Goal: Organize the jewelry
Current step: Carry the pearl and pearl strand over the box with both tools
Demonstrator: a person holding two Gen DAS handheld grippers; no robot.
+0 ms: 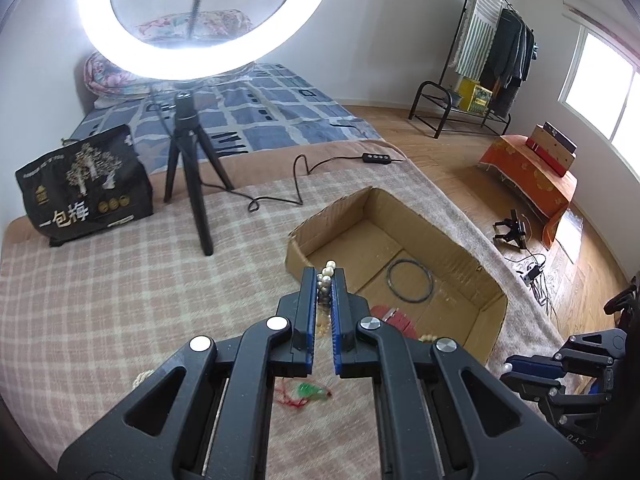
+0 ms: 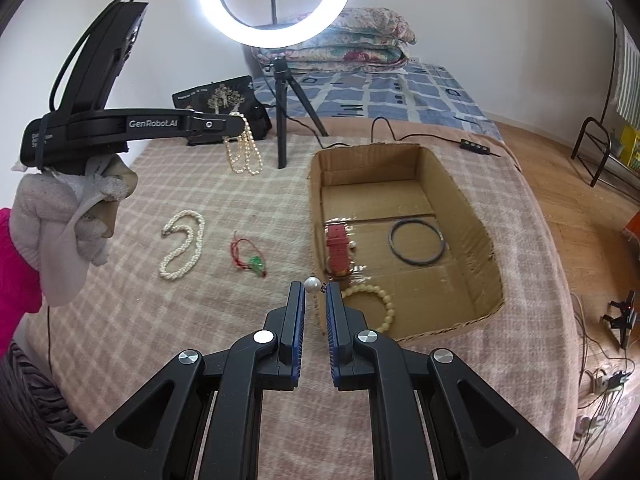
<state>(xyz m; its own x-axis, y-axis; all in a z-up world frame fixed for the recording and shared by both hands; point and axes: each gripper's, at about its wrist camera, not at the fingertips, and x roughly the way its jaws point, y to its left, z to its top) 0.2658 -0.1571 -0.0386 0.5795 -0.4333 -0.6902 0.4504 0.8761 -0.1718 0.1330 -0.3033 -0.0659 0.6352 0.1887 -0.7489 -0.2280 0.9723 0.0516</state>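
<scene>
My left gripper [image 1: 325, 280] clamps a pearl necklace [image 2: 244, 148], left of the cardboard box [image 2: 460, 184]. My right gripper [image 2: 314, 288] pinches a pearl earring [image 2: 311, 284] at the box's near wall.

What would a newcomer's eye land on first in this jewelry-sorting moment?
Probably the glowing ring light on its tripod at the far side of the checked blanket. Next, the pearl necklace dangling from the left gripper, lifted above the blanket. Then the open cardboard box on the right, already holding a dark bangle, a red watch and a cream bead bracelet.
</scene>
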